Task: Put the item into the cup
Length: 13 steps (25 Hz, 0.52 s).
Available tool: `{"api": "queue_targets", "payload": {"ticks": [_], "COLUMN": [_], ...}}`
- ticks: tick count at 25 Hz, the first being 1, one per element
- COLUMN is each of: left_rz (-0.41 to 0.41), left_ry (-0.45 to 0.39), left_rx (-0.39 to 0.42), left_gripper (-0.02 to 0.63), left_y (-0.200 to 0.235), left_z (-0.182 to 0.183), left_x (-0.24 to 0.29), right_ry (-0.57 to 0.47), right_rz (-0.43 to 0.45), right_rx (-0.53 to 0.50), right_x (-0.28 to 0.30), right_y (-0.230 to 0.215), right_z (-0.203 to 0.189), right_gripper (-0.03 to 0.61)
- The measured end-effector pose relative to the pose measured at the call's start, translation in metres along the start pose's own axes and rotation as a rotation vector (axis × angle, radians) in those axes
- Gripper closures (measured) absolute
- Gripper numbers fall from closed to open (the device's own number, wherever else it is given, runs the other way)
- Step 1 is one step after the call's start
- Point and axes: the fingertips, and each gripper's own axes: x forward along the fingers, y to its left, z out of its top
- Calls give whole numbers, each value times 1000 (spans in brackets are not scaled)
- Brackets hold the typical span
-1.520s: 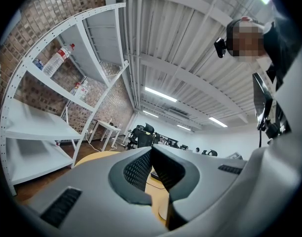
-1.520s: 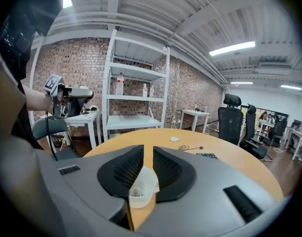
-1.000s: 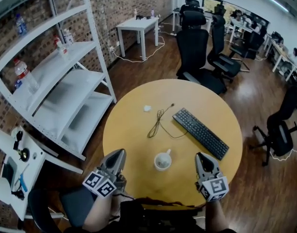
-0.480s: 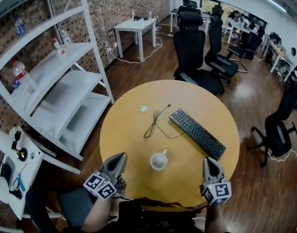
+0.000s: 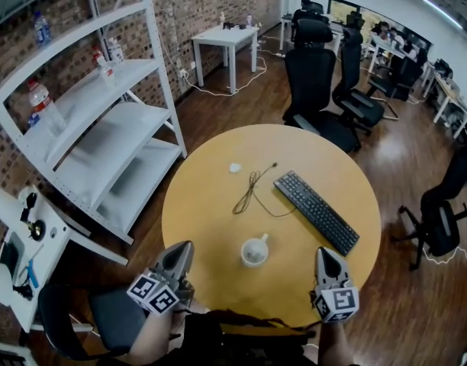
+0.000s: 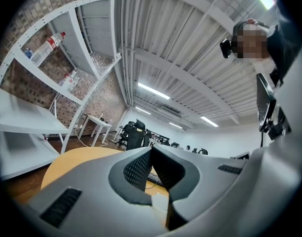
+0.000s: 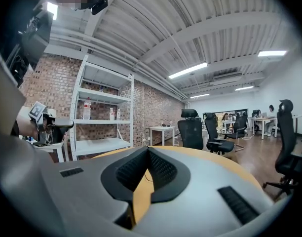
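Note:
A white cup with a handle stands near the front of the round yellow table. A small white item lies farther back, left of a black cable. My left gripper hangs at the table's near left edge, left of the cup, its jaws shut and holding nothing. My right gripper is at the near right edge, right of the cup, also shut and holding nothing. In the left gripper view the shut tips sit above the cup. The right gripper view shows shut tips over bare tabletop.
A black keyboard lies diagonally on the table's right half. A white shelving rack with bottles stands to the left, and a small white side table is near it. Black office chairs stand beyond the table.
The right gripper has drifted slightly right and back toward the table's near edge. The left gripper has barely moved, and the cup and white item lie where they were.

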Motion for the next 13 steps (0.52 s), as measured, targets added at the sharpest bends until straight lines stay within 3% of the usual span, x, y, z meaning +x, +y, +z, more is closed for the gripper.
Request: {"api": "queue_targets", "payload": {"ticks": [13], "left_rz": [11], "left_ry": [19], "left_rx": [11], "left_gripper": [620], "left_y": [0], "left_z": [-7], "left_x": [-4], "right_ry": [-1], "right_rz": [-39], "right_rx": [16], "right_x": [-5], "right_y": [-13], "right_z": [-2], "right_gripper": [574]}}
